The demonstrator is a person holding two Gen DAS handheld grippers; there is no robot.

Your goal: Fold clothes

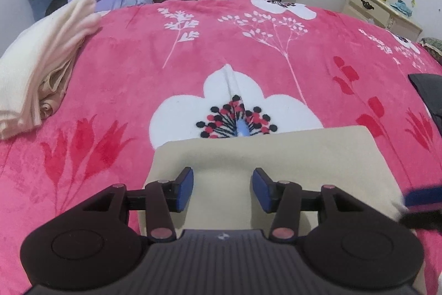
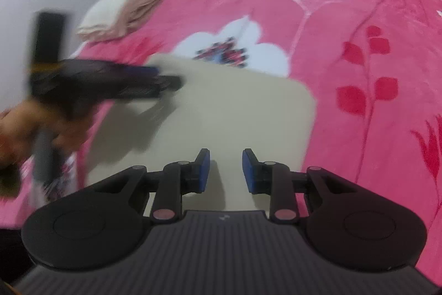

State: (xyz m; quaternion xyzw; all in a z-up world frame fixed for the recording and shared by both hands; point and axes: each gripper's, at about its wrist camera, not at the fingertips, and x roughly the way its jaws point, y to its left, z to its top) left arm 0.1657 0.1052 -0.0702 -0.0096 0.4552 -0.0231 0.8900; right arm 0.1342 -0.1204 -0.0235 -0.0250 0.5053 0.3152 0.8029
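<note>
Beige folded garment [image 1: 276, 156] lies flat on the pink blanket [image 1: 110, 73] right under your left gripper [image 1: 222, 190] and right gripper [image 2: 226, 170], both parted and empty; it looks soft, light and floppy, so pinch an edge or corner, not the middle.

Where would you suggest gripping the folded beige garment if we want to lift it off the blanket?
Probably the beige garment is best pinched at its far right corner, coming in low from the right over the bare blanket. It lies flat as a smooth rectangle, so only its edges offer a lip. The left gripper and right gripper both hover over it, jaws open.
</note>
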